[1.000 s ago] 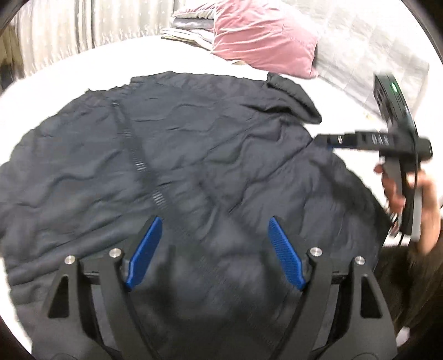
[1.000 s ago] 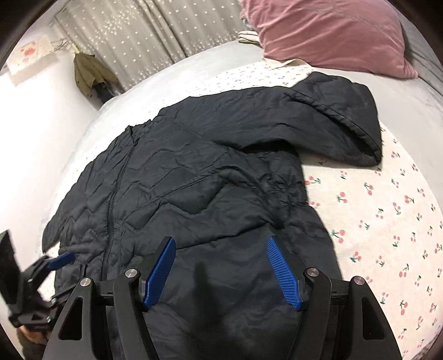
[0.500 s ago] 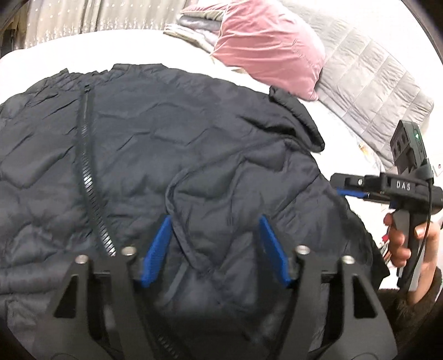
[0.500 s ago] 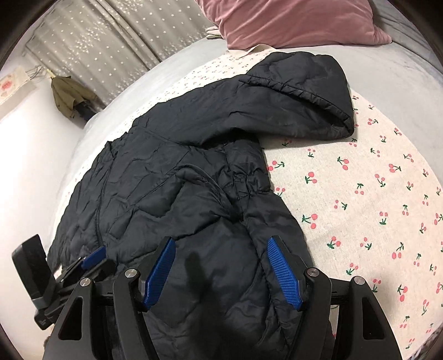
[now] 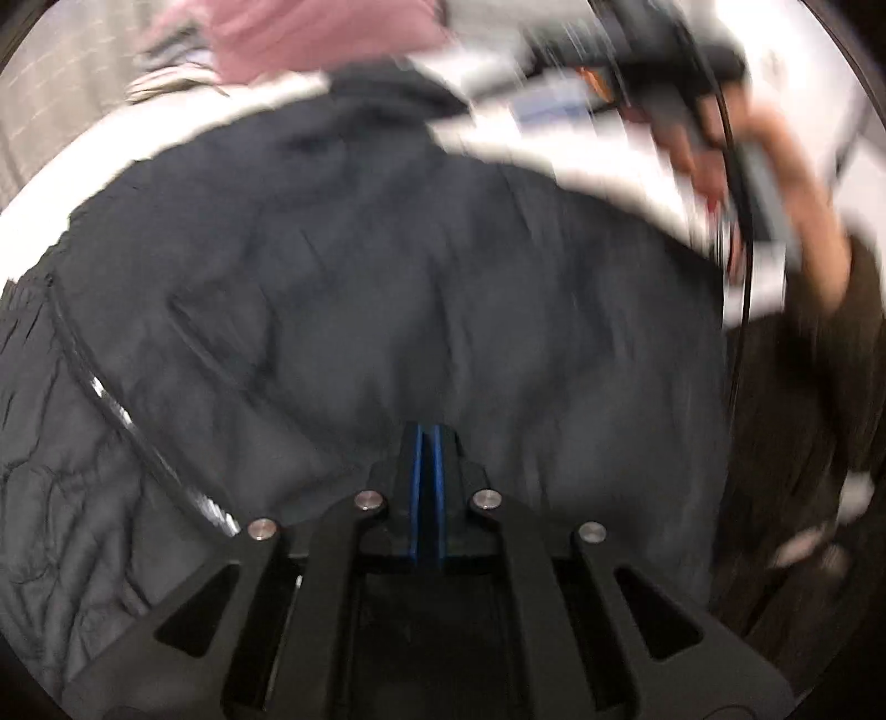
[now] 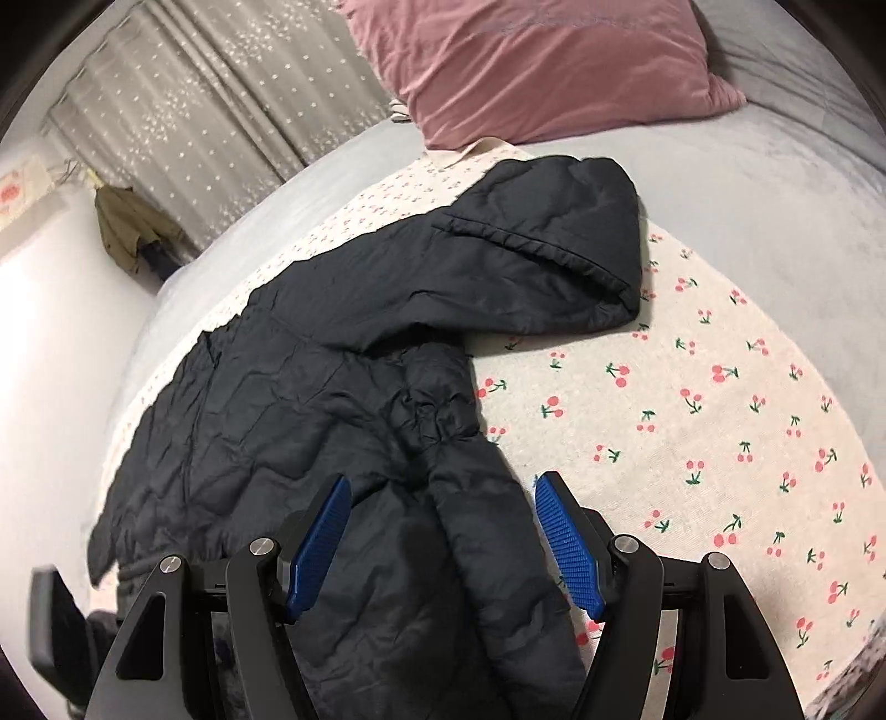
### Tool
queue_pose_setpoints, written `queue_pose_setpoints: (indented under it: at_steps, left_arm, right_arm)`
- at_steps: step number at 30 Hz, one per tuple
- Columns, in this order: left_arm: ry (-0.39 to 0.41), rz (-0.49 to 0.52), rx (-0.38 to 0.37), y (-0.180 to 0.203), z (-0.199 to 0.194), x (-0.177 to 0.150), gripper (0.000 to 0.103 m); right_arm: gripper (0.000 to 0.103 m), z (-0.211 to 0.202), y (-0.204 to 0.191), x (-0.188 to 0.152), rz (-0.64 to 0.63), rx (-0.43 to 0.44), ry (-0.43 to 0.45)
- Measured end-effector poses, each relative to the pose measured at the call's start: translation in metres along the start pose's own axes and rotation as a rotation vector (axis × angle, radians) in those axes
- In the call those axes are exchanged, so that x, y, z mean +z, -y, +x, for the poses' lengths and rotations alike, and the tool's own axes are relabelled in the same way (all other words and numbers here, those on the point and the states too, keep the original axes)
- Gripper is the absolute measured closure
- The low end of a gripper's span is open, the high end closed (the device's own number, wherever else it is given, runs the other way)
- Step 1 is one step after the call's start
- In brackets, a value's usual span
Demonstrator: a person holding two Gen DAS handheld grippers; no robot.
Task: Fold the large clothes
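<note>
A large black quilted hooded jacket point(image 6: 343, 354) lies on a cherry-print sheet point(image 6: 720, 421) on the bed; it fills the blurred left wrist view point(image 5: 387, 288). My left gripper point(image 5: 426, 443) is shut, pads together, pressed into the jacket's fabric; whether it pinches cloth I cannot tell. My right gripper point(image 6: 443, 531) is open, its blue pads either side of the jacket's sleeve, which runs between them. The hood point(image 6: 559, 232) lies flat toward the pillow. The right gripper and the hand holding it show blurred in the left wrist view point(image 5: 736, 144).
A pink pillow point(image 6: 554, 61) sits at the head of the bed, also in the left wrist view point(image 5: 310, 33). Grey bedding point(image 6: 775, 183) surrounds the sheet. Dotted curtains point(image 6: 221, 111) and a hanging olive garment point(image 6: 127, 227) stand behind.
My left gripper has closed from open and moved fast over the jacket; its view is now blurred. My right gripper stayed open and moved down along the sleeve.
</note>
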State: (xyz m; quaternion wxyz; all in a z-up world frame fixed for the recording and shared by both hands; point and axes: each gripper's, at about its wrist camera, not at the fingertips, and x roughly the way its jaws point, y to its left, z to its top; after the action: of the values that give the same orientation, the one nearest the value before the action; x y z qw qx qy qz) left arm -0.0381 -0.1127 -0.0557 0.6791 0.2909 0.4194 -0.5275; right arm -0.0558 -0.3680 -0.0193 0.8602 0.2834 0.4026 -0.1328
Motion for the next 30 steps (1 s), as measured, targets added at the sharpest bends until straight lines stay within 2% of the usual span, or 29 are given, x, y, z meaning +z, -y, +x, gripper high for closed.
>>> queue_pose_setpoints:
  at_steps: [1,2,3,4,5,6,11,13,14,15,16,17,18,21,23,24,27,29,30]
  left_arm:
    - [0.000,0.019,0.018,0.003,-0.002,-0.003,0.097]
    - [0.017,0.021,0.037,0.003,-0.008,-0.005,0.087]
    - [0.042,-0.007,0.047,-0.003,-0.013,-0.006,0.066]
    - [0.067,-0.045,0.052,-0.011,-0.017,-0.005,0.053]
    - [0.107,-0.111,0.056,-0.023,-0.021,-0.004,0.035]
    - [0.145,-0.183,0.044,-0.036,-0.022,-0.002,0.033]
    - [0.221,-0.503,-0.086,-0.099,-0.001,0.005,0.033]
    - [0.250,-0.580,-0.096,-0.112,0.012,0.004,0.035]
    - [0.273,-0.602,-0.091,-0.115,0.014,0.003,0.045]
    - [0.288,-0.619,-0.078,-0.117,0.016,0.003,0.060]
    - [0.297,-0.632,-0.072,-0.119,0.018,0.005,0.072]
    - [0.309,-0.639,-0.095,-0.121,0.017,0.006,0.100]
    - [0.329,-0.637,-0.112,-0.120,0.014,0.005,0.100]
    - [0.413,-0.521,-0.119,-0.102,-0.016,0.006,0.100]
    - [0.394,-0.424,-0.126,-0.090,-0.028,0.005,0.100]
    - [0.348,-0.359,-0.133,-0.080,-0.028,0.006,0.100]
    - [0.118,-0.166,-0.032,-0.046,-0.005,0.000,0.099]
    - [0.058,-0.122,-0.010,-0.038,0.003,-0.007,0.098]
    - [0.064,-0.129,-0.012,-0.039,0.001,-0.008,0.097]
  right_arm:
    - [0.033,-0.001,-0.005,-0.001,-0.018,-0.001,0.004]
    - [0.033,0.000,-0.011,0.000,-0.034,0.004,0.007]
    - [0.033,0.001,-0.014,0.000,-0.048,0.014,0.009]
    - [0.033,0.003,-0.019,0.002,-0.063,0.027,0.011]
    - [0.033,0.006,-0.021,0.004,-0.074,0.034,0.012]
    - [0.033,0.010,-0.025,0.007,-0.086,0.044,0.015]
    - [0.034,0.048,-0.034,0.022,-0.148,0.133,-0.004]
    - [0.040,0.063,-0.033,0.021,-0.135,0.184,-0.028]
    - [0.060,0.071,-0.036,0.019,-0.140,0.207,-0.039]
    - [0.090,0.075,-0.037,0.018,-0.143,0.210,-0.043]
    - [0.094,0.078,-0.037,0.018,-0.142,0.206,-0.046]
    - [0.095,0.078,-0.036,0.018,-0.129,0.207,-0.042]
    - [0.097,0.072,-0.034,0.019,-0.109,0.226,-0.029]
    - [0.098,0.041,-0.024,0.024,-0.063,0.263,0.032]
    - [0.098,0.024,-0.020,0.024,-0.066,0.261,0.045]
    - [0.098,0.016,-0.017,0.022,-0.076,0.231,0.030]
    - [0.096,0.010,-0.009,0.007,-0.120,-0.017,-0.039]
    - [0.096,0.006,0.000,-0.003,-0.113,-0.149,-0.033]
    - [0.095,0.000,0.006,-0.004,-0.073,-0.170,-0.021]
